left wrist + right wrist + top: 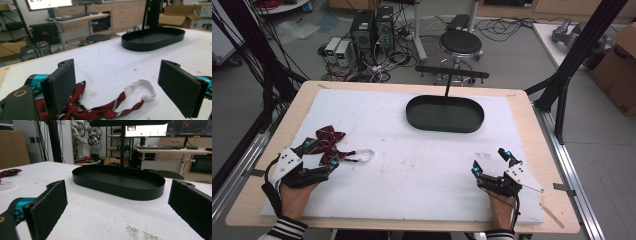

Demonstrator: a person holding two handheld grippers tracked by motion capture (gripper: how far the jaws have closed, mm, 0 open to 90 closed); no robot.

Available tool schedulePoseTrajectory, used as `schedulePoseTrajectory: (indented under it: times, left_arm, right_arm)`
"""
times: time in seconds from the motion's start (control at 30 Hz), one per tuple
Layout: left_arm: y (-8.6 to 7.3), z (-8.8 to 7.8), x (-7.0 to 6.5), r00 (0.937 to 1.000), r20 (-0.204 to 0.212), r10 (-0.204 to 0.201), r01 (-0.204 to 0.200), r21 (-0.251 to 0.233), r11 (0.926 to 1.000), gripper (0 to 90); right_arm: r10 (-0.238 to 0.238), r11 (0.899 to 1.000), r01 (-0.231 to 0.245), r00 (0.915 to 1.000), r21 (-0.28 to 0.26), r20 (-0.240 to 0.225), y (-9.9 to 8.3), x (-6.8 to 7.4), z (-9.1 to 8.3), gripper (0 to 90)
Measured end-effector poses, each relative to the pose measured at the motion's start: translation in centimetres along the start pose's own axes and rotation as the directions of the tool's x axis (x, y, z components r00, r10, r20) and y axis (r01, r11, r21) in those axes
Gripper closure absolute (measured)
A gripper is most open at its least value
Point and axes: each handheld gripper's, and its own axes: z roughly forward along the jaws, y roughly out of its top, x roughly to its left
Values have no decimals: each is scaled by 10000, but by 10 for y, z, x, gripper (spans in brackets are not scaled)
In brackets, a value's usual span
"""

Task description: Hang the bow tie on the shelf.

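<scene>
Workbench with white mat (422, 165) in a cabled lab room.
Left gripper (319, 154) stands wide open over the red bow tie (328, 141) at the mat's left edge; right gripper (492, 161) wide open, empty. Black oval tray (445, 123) sits beyond; stool (460, 42) and computers (372, 27) on the floor.

Bow tie (329, 145) between left tool (319, 155) jaws, tray (445, 114) far behind, right tool (491, 161) well right
</scene>
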Motion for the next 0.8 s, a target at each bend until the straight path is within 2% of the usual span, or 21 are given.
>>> schedulePoseTrajectory:
  times: [0.17,0.23,0.33,0.4,0.47,0.5,0.53,0.57,0.6,0.63,0.67,0.77,0.8]
  left_arm:
    - [21,12,-11,9971,429,622,-649,655,9957,163]
    - [29,17,-14,9943,574,898,-958,1116,9891,176]
    - [38,25,-19,9898,918,1087,-1229,1656,9785,211]
    - [42,31,-23,9866,1118,1185,-1399,2083,9680,210]
    - [44,38,-26,9815,1371,1339,-1663,2627,9504,210]
    - [45,42,-28,9781,1512,1433,-1830,2952,9377,210]
    - [45,46,-30,9767,1598,1431,-1876,3136,9308,210]
    - [46,50,-32,9739,1734,1464,-1986,3395,9194,209]
    - [46,58,-34,9689,1929,1552,-2214,3941,8920,210]
    - [46,58,-34,9689,1929,1552,-2214,3941,8920,211]
    - [46,62,-36,9659,2057,1571,-2318,4174,8787,216]
    - [45,74,-40,9566,2359,1713,-2691,4885,8300,232]
    - [45,79,-40,9549,2436,1699,-2746,5057,8178,232]
  right_arm:
    - [-55,10000,55,10000,-10,13,0,0,0,11]
    - [-20,10000,20,10000,-1,8,0,0,0,11]
    - [-53,10000,53,10000,-27,21,0,0,0,11]
    - [18,10000,-18,10000,-9,20,0,0,0,11]
    - [-5,10000,5,10000,-45,20,0,0,0,12]
    - [-7,10000,7,10000,-42,31,0,0,0,11]
    - [-7,10000,7,10000,-42,31,0,0,0,11]
    - [14,10000,-14,10000,-42,20,0,0,0,11]
    - [-3,10000,3,10000,-47,30,0,0,0,12]
    - [-3,10000,3,10000,-47,30,0,0,0,12]
    - [28,10000,-28,10000,-38,18,0,0,0,11]
    - [34,10000,-33,10000,-41,16,0,0,0,12]
    - [34,10000,-33,10000,-41,16,0,0,0,12]
